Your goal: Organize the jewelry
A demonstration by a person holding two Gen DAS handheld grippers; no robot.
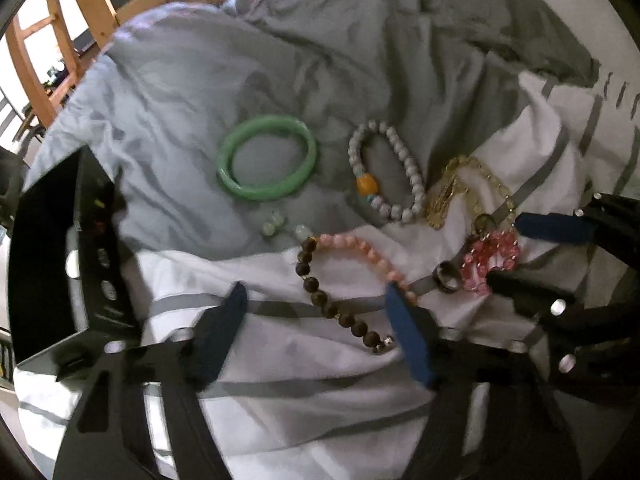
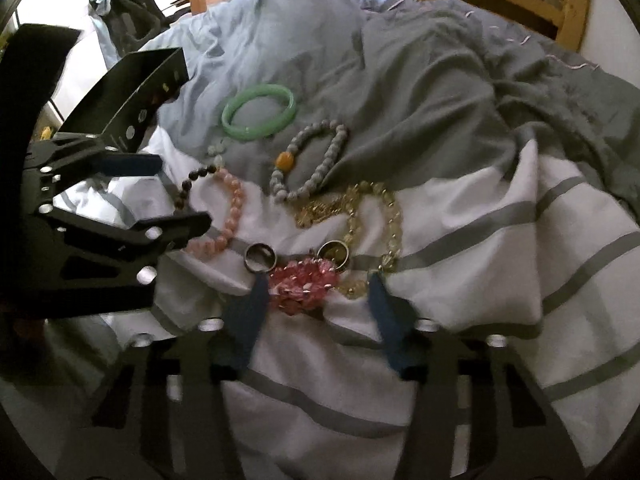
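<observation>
Jewelry lies on a bed. In the left wrist view my left gripper (image 1: pixel 316 296) is open over a bracelet of brown and pink beads (image 1: pixel 320 300); its right fingertip (image 1: pixel 396 296) touches the pink beads. My right gripper (image 2: pixel 318 280) is open astride a pink crystal bracelet (image 2: pixel 304 284), its pads not pressing it from both sides. Each gripper shows in the other's view: the right gripper (image 1: pixel 503 252), the left gripper (image 2: pixel 184 194). Close by lie a green bangle (image 1: pixel 240 192), a white bead bracelet with an orange bead (image 1: pixel 416 184), a gold chain with yellow beads (image 2: pixel 392 208) and two rings (image 2: pixel 260 258) (image 2: pixel 334 252).
A black open box (image 1: pixel 52 280) stands at the left edge of the bed, also seen as the black box (image 2: pixel 132 76). Crumpled grey and pale blue bedding (image 2: pixel 440 80) rises behind the jewelry. A wooden bed frame (image 2: pixel 576 4) runs along the back. Striped white sheet (image 2: pixel 480 220) spreads to the right.
</observation>
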